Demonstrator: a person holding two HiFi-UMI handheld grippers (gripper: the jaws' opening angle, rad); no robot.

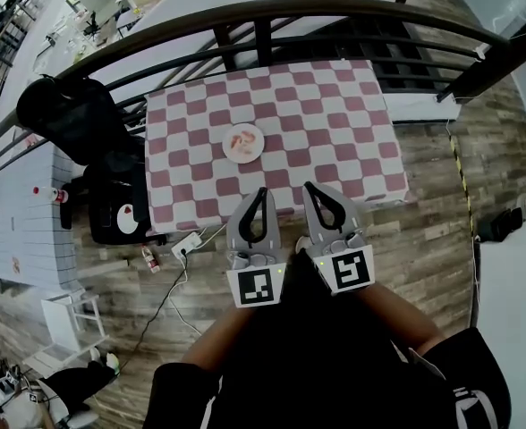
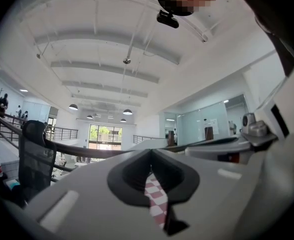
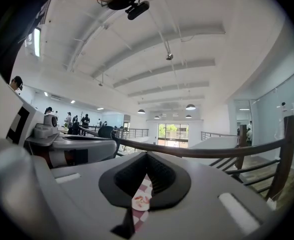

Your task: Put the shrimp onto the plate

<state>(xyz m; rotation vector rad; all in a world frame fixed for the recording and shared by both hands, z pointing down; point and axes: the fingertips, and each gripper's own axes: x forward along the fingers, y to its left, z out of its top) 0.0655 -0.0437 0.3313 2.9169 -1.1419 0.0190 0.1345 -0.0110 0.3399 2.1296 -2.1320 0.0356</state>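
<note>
A small white plate with pinkish shrimp on it rests near the middle of a table under a pink-and-white checked cloth. My two grippers hover side by side off the table's near edge, close to my body. The left gripper and the right gripper are both shut with nothing between their tips. Through the slit of the right gripper a sliver of the plate shows. The left gripper shows only checked cloth through its slit.
A dark curved railing runs behind the table. A black chair and a black bag stand to the left of the table. A power strip with a cable and a small bottle lie on the wooden floor.
</note>
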